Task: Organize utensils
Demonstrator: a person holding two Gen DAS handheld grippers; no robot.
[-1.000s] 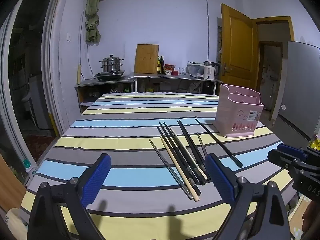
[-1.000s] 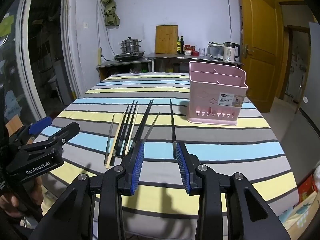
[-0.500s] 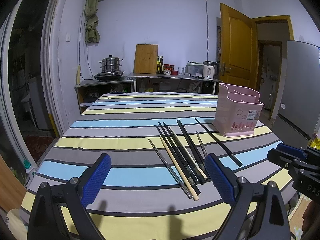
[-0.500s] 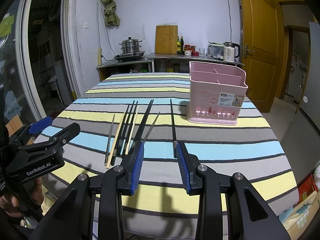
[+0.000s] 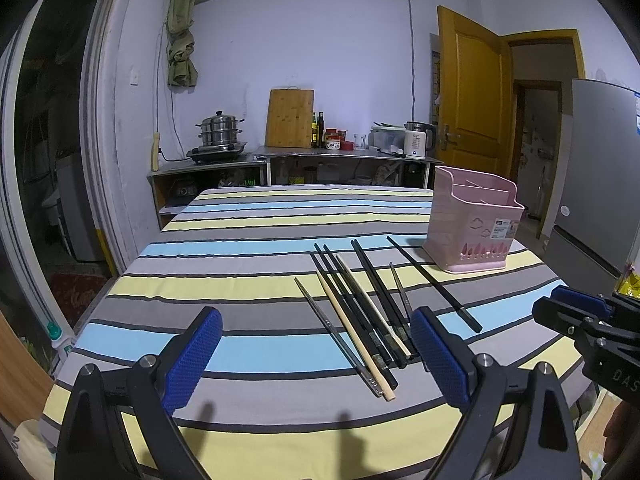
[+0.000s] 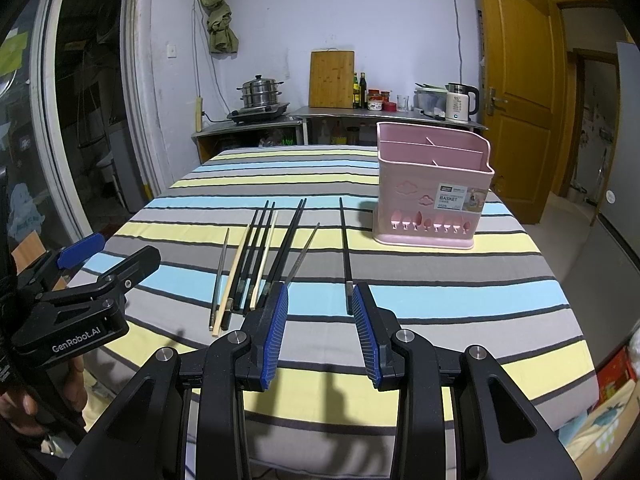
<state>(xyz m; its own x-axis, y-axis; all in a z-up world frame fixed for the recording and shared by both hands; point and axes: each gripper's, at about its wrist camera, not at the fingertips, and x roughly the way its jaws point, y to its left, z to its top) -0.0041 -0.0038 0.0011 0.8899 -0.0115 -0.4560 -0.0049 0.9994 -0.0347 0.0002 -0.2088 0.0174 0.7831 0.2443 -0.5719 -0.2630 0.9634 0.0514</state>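
Note:
Several chopsticks [image 5: 362, 308] [image 6: 260, 256], black, pale wood and metal, lie side by side on the striped tablecloth [image 5: 256, 256]. One black chopstick [image 6: 345, 248] [image 5: 434, 282] lies apart, nearer the pink utensil basket [image 5: 472, 224] [image 6: 432, 192], which stands upright and looks empty. My left gripper [image 5: 316, 344] hovers wide open over the near table edge, left of the chopstick ends. My right gripper [image 6: 320, 304] is open with a narrower gap, above the near edge, its right pad close to the lone black chopstick's end. Nothing is held.
A counter [image 6: 340, 114] behind the table carries a steamer pot, cutting board, bottles and kettle. A wooden door [image 6: 516, 80] stands at right, a grey fridge [image 5: 600, 180] beside the table. A hand [image 6: 24, 408] holds the left gripper's handle.
Almost nothing differs; the views shift very slightly and both grippers keep the same opening over the near table edge.

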